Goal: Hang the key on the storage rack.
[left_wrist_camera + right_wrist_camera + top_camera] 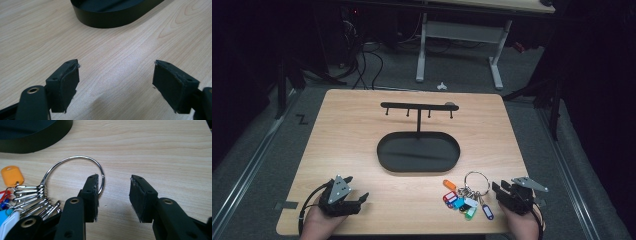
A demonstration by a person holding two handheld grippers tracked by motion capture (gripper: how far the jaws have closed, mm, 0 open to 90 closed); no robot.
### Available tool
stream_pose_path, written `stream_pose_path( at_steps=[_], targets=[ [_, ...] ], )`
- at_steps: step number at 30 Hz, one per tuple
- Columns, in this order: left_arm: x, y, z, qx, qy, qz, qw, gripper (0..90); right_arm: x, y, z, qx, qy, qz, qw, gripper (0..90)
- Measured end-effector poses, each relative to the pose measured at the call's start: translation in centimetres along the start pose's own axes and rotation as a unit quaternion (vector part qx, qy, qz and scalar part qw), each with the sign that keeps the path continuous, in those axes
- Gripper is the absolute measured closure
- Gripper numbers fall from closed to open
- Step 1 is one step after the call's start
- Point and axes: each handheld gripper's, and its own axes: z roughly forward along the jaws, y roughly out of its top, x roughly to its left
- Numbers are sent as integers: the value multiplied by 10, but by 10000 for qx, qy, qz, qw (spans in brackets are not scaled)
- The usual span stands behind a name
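A bunch of keys with several coloured tags hangs on a large steel ring and lies flat near the table's front right. My right gripper sits just right of it, open. In the right gripper view, the ring curves under the tip of my right gripper's left jaw, and only bare wood lies between the jaws. The keys and an orange tag lie to the left. My left gripper rests at the front left, open over bare wood.
A black stand with a hook bar rises from an oval tray at the table's middle. Its wall is ahead of the left gripper and at the upper left of the right gripper view. Desk legs and cables are beyond the table.
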Motion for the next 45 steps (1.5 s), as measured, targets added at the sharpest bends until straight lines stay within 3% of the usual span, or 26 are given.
stream_pose_path(
  at_steps=[4, 11, 19, 32, 45],
  targets=[
    [0, 0, 1, 23, -15, 12, 10000, 219, 3, 1, 0, 29, 27, -138, 9999, 585],
    [0, 0, 1, 37, -18, 21, 10000, 219, 10, 4, 0, 9, 170, -146, 9997, 582],
    [0, -1, 1, 37, -37, 25, 10000, 219, 28, 18, 0, 143, 401, -479, 9979, 541],
    [-1, 0, 2, 56, -58, 56, 10000, 219, 51, 43, 7, 746, 582, -891, 9915, 527],
    [-1, -1, 1, 39, -82, 49, 9999, 223, 65, 58, 16, 1264, 694, -989, 9846, 524]
  ],
)
